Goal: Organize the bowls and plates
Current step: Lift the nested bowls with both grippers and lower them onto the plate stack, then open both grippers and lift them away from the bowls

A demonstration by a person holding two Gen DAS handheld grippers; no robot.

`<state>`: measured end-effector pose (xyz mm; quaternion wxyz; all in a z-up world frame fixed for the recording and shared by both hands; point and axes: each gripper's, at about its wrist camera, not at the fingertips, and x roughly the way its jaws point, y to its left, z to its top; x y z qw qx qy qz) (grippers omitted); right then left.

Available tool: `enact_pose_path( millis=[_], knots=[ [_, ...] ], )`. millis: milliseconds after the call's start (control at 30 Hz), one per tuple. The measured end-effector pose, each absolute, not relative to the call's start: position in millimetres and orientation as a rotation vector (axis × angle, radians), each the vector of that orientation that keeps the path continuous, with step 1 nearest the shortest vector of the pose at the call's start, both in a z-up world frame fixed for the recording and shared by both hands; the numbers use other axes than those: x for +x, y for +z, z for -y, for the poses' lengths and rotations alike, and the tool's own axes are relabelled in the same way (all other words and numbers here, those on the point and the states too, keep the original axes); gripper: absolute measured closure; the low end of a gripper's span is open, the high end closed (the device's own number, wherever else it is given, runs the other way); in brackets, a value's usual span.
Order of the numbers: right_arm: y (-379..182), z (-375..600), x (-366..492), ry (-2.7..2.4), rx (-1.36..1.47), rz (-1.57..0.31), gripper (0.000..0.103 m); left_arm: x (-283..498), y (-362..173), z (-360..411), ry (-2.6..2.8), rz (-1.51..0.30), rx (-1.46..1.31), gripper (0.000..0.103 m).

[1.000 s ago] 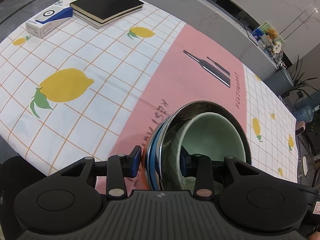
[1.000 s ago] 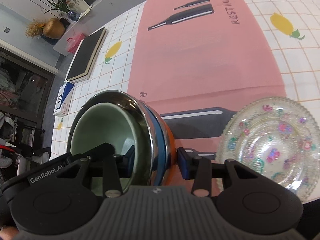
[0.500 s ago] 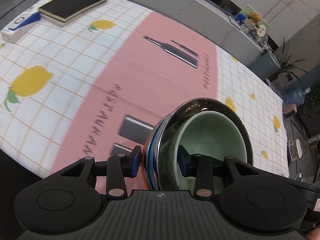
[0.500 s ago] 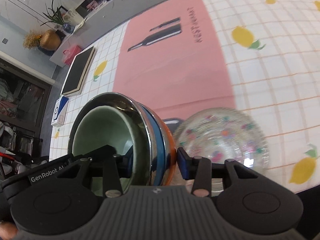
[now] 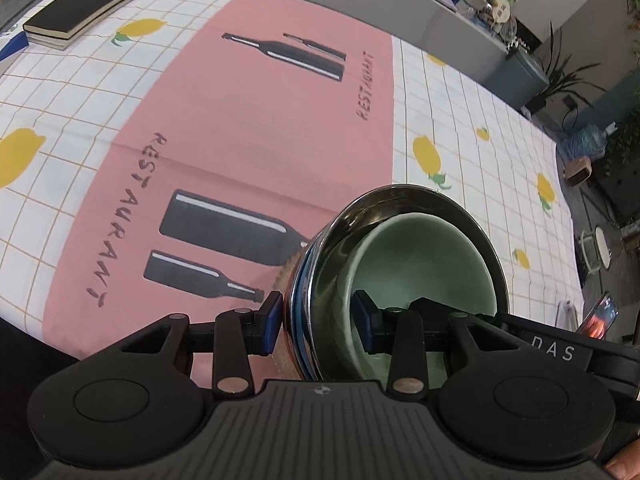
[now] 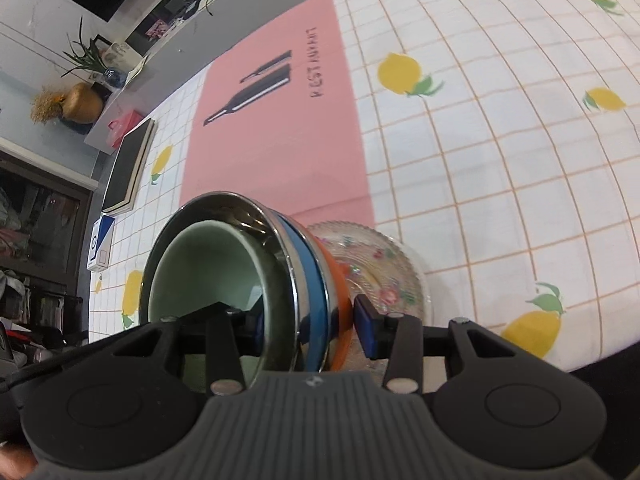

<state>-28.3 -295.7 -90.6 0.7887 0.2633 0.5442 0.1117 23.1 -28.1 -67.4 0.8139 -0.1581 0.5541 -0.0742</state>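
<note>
Both grippers are shut on one nested stack of bowls. A pale green bowl (image 5: 424,256) sits inside a steel bowl (image 5: 360,220), with a blue and an orange bowl under it. My left gripper (image 5: 318,322) pinches the stack's rim from one side. My right gripper (image 6: 308,328) pinches the opposite rim; the green bowl (image 6: 204,268), steel bowl (image 6: 272,248) and orange bowl (image 6: 338,280) show there. A clear glass plate (image 6: 384,264) with flower prints lies directly under and beside the stack; whether they touch is hidden.
The table has a lemon-print cloth with a pink runner (image 5: 248,120). A black notebook (image 5: 84,0) and a blue-white box (image 6: 100,244) lie at the far left end. The near table edge (image 6: 580,356) is close below the plate.
Both grippers have carried the stack to the right along the table, over to the glass plate. The plate now sits under the stack. The grip has not changed.
</note>
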Motion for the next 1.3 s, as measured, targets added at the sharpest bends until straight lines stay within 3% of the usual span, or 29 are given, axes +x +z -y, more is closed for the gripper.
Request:
enact_pose_path(
  millis=[1033, 1200, 1233, 1300],
  knots=[
    [-102, 303, -27, 0.221, 0.561, -1.183, 0.060, 28, -77, 45, -0.137, -1.198, -0.284, 0.060],
    [-100, 302, -26, 0.225, 0.552, -1.171, 0.054, 27, -76, 49, -0.148, -1.175, -0.252, 0.057],
    [-100, 301, -26, 0.223, 0.548, -1.169, 0.046, 27, -75, 49, -0.149, -1.164, -0.239, 0.055],
    [-98, 301, -26, 0.204, 0.536, -1.161, 0.043, 26, -71, 51, -0.150, -1.132, -0.212, 0.050]
  ],
)
